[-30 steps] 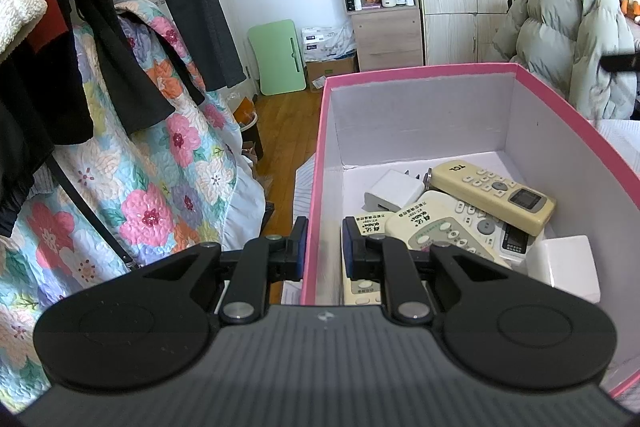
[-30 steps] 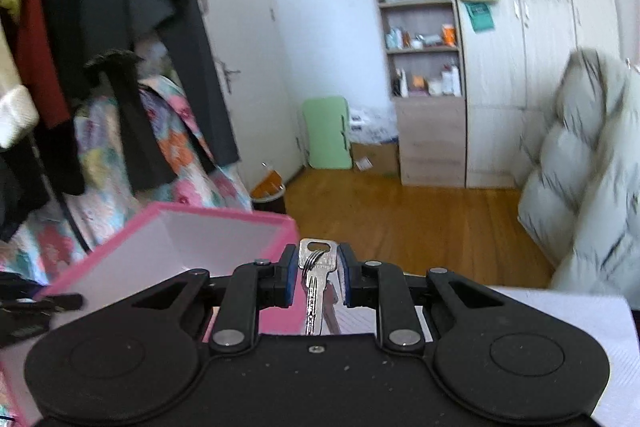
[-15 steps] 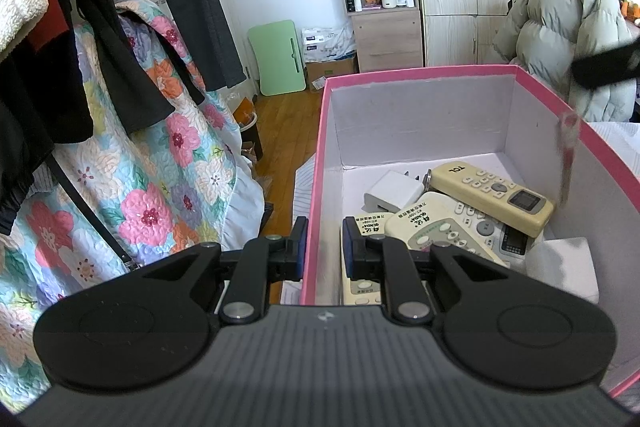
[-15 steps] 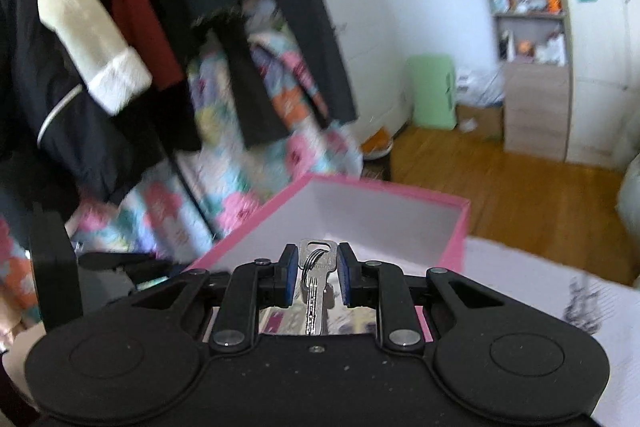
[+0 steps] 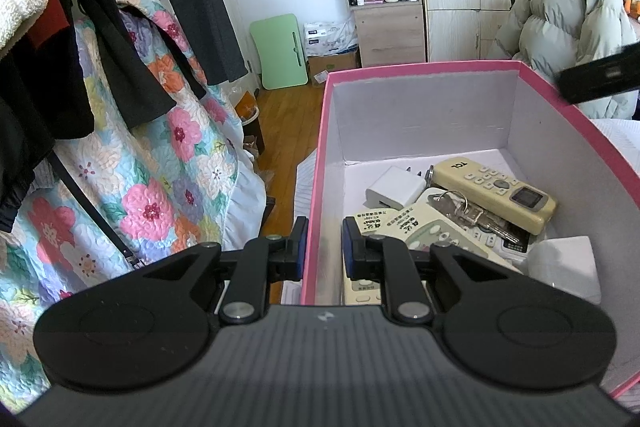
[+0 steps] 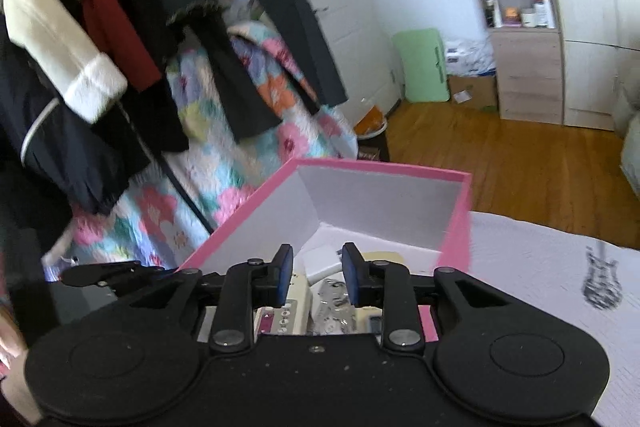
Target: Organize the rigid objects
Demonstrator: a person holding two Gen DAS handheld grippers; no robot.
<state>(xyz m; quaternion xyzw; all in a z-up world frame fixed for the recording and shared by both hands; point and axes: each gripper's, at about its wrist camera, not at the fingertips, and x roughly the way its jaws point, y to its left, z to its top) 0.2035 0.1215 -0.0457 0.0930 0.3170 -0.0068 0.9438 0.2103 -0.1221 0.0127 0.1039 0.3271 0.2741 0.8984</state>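
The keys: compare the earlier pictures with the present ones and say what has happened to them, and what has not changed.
The right gripper has just been opening and let go of the keys; nothing is between its jaws, and the keys lie on the remotes in the pink box. The left gripper stays clamped on the box's wall.

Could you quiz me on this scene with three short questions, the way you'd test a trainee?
1. True or false: the keys lie inside the pink box.
2. What does the left gripper clamp? A) a remote B) the box wall C) a charger
3. Fill in: nothing sits between the right gripper's jaws, so it is ____.

Key: 1. True; they rest on the remotes. 2. B; its pads straddle the near wall. 3. Open; its jaws have just been opening, and the keys lie in the box below.
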